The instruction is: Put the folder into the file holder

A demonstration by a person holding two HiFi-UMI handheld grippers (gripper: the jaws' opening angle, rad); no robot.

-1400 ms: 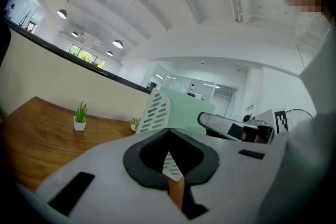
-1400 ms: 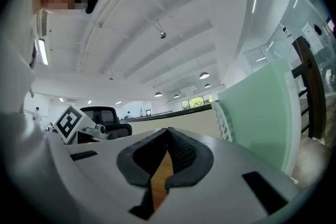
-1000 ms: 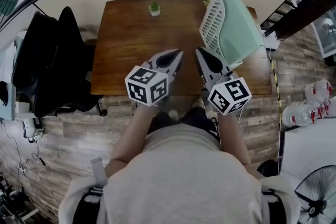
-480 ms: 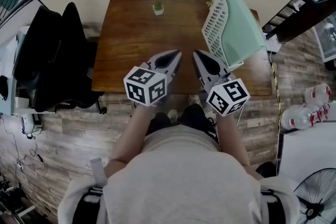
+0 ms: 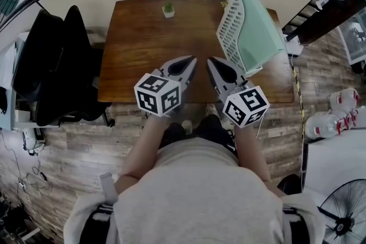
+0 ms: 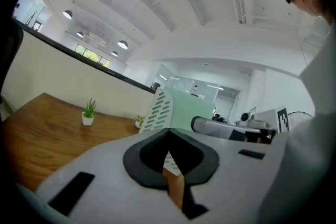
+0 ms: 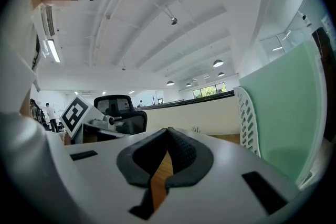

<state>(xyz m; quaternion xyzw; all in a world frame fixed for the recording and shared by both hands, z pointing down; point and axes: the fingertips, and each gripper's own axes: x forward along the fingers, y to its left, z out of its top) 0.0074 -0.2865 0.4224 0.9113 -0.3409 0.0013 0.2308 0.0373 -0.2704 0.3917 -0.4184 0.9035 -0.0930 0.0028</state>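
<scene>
Where the person stands: at the near edge of the table [image 5: 143,48], with a grey top and both forearms filling the bottom of the head view.
Left gripper [image 5: 193,59]: jaws closed on nothing, tips over the near edge, just beside the other tool's.
Right gripper [image 5: 210,60]: jaws pressed together and empty, tips near the file holder's near end.
Marker cube [image 5: 158,94]: black-and-white square codes, one cube on each tool; no letters or brand to read.
Table top: bare brown wood between the tools and the far edge.
File holder [image 5: 231,23]: white with a slotted wall, at the table's far right corner.
Folder [image 5: 260,31]: mint green, standing in the file holder behind the slotted wall; no label shows on it.
Potted plant [image 5: 168,10]: small, in a white pot, at the middle of the far edge.
Second plant [image 6: 138,120]: by the holder's far end, hard to make out.
Chair [image 5: 51,60]: black, draped in dark clothing, off the table's left edge.
Floor at right: water bottles [image 5: 329,123], print too small to read; fan [image 5: 343,214], cut off by the picture's corner.
</scene>
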